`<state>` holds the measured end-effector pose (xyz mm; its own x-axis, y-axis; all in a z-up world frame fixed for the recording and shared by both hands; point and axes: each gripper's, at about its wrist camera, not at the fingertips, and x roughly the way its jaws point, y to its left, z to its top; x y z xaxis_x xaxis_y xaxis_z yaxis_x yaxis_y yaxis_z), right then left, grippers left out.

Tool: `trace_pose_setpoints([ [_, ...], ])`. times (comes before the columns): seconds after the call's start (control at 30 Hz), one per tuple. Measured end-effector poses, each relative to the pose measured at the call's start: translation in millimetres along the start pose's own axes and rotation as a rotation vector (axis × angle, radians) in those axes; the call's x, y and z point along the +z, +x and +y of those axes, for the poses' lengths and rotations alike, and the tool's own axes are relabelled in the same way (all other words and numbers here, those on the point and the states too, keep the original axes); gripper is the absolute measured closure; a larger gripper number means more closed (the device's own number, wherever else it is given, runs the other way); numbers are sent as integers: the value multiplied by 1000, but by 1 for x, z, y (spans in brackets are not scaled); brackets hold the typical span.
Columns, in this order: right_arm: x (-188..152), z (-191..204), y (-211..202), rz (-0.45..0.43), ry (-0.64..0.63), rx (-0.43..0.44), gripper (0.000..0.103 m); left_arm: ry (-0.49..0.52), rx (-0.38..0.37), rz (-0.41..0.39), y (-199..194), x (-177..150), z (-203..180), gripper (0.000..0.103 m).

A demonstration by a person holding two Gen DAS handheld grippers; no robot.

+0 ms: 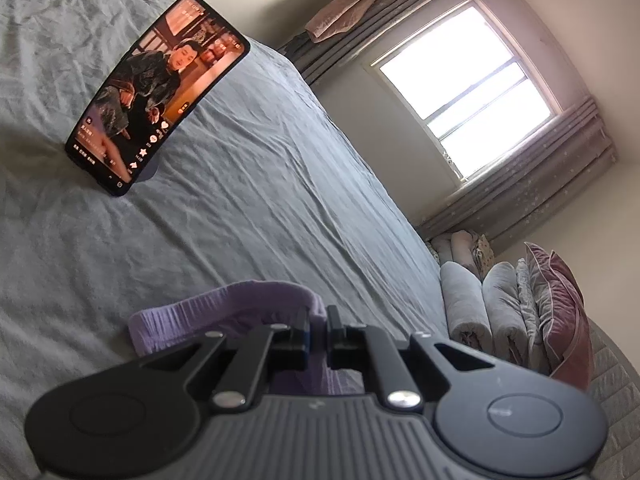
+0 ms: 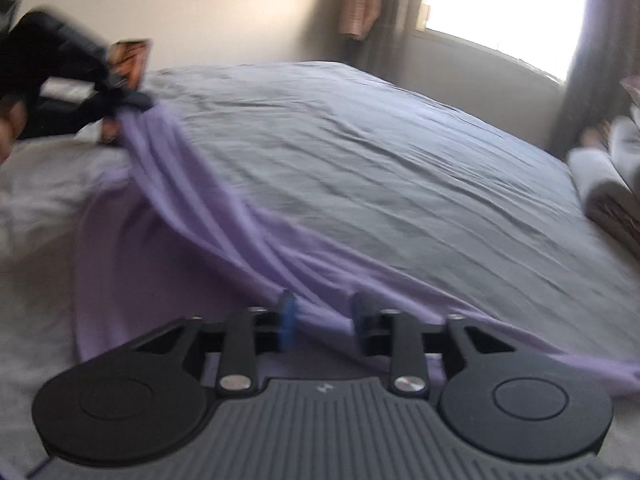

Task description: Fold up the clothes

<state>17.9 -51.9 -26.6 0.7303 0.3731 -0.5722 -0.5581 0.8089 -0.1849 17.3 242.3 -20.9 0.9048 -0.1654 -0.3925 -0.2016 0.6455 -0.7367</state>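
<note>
Grey-sheeted bed [image 1: 256, 184] fills room; bright window [image 1: 472, 92] at 2 o'clock, grey curtains [image 1: 532, 200] flanking; rolled blankets [image 1: 476, 304] at 4 o'clock.

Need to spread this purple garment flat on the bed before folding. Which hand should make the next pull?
Left, probably. The left gripper is shut on the garment edge, lifted. The right gripper stands open around a fold, pads apparently not pressing, so it must close before pulling.
</note>
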Motion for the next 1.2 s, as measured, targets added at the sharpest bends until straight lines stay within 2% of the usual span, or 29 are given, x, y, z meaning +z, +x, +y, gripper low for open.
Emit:
trace_pose_setpoints([
  [0.13, -2, 14, 14, 24, -86, -8, 64, -7, 6, -8, -1, 1, 2, 96],
  [0.27, -4, 13, 25, 5, -130, -156, 65, -11, 5, -22, -4, 3, 4, 96],
  [0.3, -4, 8, 28, 2, -122, -197, 68, -12, 5, -24, -4, 4, 4, 96],
  [0.37, -4, -2, 36, 7, -104, -260, 88, -14, 7, -26, -5, 5, 6, 96],
  [0.6, -11, -38, 49, 47, -95, -485, 96, -6, 27, 3, -4, 9, 15, 97],
  [0.73, -16, -51, 29, 28, -99, -574, 101, 6, 28, 51, -2, 13, 25, 97],
  [0.8, -14, -48, 17, 9, -116, -592, 101, 8, 29, 74, 1, 14, 30, 97],
  [0.93, -19, -32, 5, -12, -260, -627, 101, 38, 39, 102, 4, 16, 37, 97],
  [1.2, -47, 6, -24, -81, -640, -719, 101, 75, 42, 117, 3, 25, 47, 97],
])
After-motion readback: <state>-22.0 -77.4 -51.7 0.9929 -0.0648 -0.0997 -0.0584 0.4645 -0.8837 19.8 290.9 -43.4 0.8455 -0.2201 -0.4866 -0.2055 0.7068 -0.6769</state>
